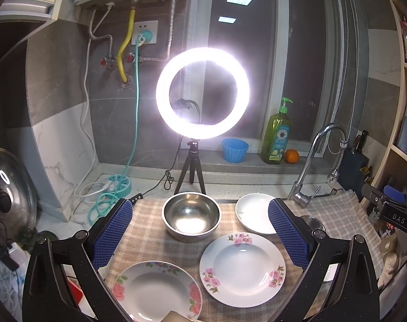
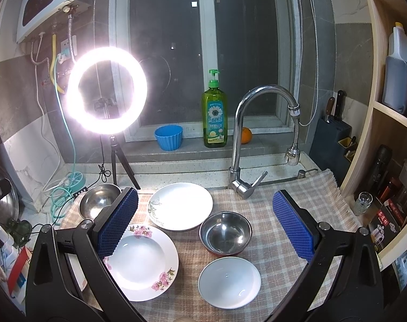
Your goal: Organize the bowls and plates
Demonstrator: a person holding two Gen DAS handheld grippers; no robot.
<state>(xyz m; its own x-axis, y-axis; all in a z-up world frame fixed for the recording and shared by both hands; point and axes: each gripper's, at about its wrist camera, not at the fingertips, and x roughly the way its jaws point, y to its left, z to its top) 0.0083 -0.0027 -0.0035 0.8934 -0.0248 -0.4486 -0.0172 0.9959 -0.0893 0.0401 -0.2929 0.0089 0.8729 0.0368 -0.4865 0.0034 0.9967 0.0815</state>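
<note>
On the checked cloth (image 1: 147, 222) lie a large steel bowl (image 1: 191, 216), a plate with pink flowers (image 1: 242, 268), a second floral plate (image 1: 156, 291) at the near left and a plain white plate (image 1: 254, 212) at the back. My left gripper (image 1: 200, 230) hangs open above them, holding nothing. In the right wrist view I see the pink-flowered plate (image 2: 141, 263), the white plate (image 2: 180, 205), the large steel bowl (image 2: 97, 201), a small steel bowl (image 2: 225, 232) and a white bowl (image 2: 229, 281). My right gripper (image 2: 206, 225) is open over the small bowl, apart from it.
A lit ring light on a tripod (image 1: 202, 94) stands behind the cloth. A chrome faucet (image 2: 239, 139) rises at the back right. A green soap bottle (image 2: 214, 112), blue cup (image 2: 168, 136) and orange (image 2: 246, 135) sit on the sill. A knife block (image 2: 329, 139) and shelves are at the right.
</note>
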